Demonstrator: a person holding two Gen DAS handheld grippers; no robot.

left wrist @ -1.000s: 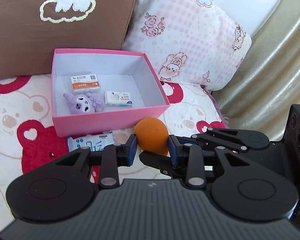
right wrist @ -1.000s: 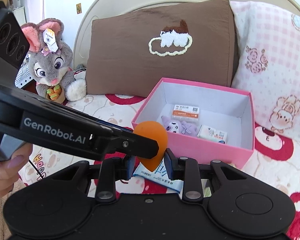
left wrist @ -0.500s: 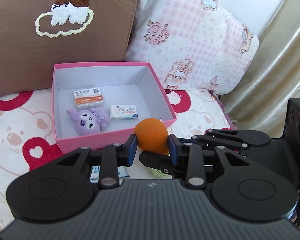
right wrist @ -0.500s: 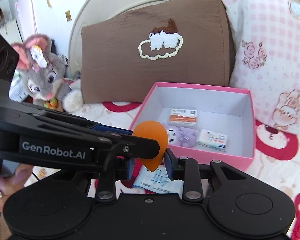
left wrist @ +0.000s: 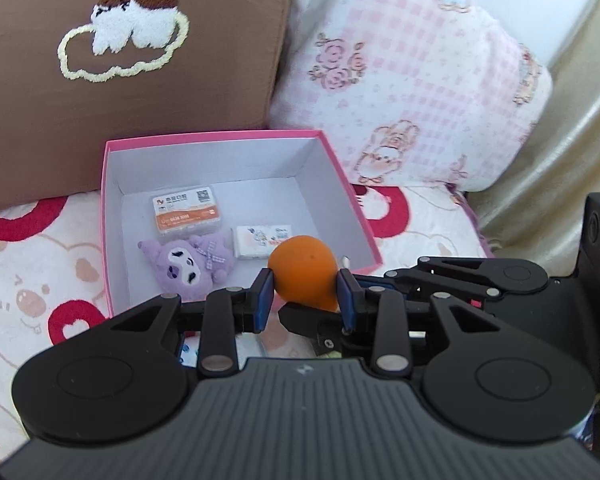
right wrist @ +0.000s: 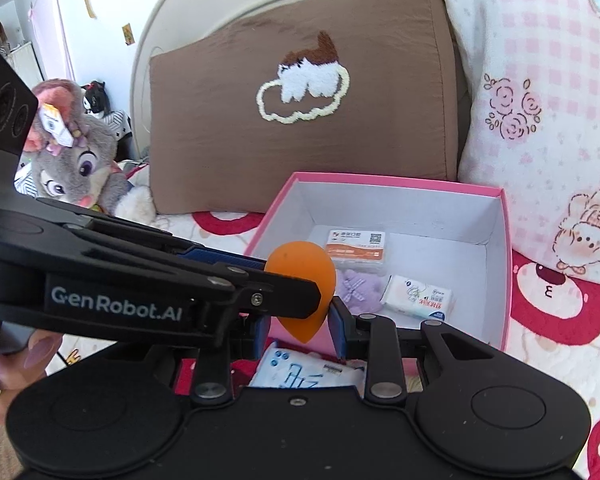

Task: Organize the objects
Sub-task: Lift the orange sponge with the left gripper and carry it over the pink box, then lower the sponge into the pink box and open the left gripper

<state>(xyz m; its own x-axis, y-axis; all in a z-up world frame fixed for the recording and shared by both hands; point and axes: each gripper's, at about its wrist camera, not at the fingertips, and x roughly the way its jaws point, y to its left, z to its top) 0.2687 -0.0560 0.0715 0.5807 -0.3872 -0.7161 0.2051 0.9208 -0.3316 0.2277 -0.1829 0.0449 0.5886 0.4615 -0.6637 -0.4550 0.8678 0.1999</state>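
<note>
Sponge: orange teardrop makeup sponge (left wrist: pixel 303 270) is held in the air at the near right corner of the pink box (left wrist: pixel 236 138), blunt end up, point down.
Left gripper (left wrist: pixel 305 296): closed on the sponge, blue pads pressed on its two sides.
Right gripper (right wrist: pixel 298 326): closed on the sponge's pointed lower end; the left gripper's fingers cross in front of it in the right wrist view.
Box contents: orange-and-white card case (left wrist: pixel 186 210) at the back, purple plush (left wrist: pixel 188 266) in front of it, small tissue packet (left wrist: pixel 260 242) to its right.
Free floor: bare white floor is seen at the right side, beside the tissue packet.
Outside the box: blue-and-white packet (right wrist: pixel 300 372) lies on the bedspread (left wrist: pixel 40 280), just in front of the near wall.
Step judged: sponge is being carried into the box.
Advice: near wall is to be cleared first, then the sponge lowered over the bare patch.
Release: one grip is best loosened before the other, to avoid a tug.
Risk: light sponge may bounce or roll onto the plush.
</note>
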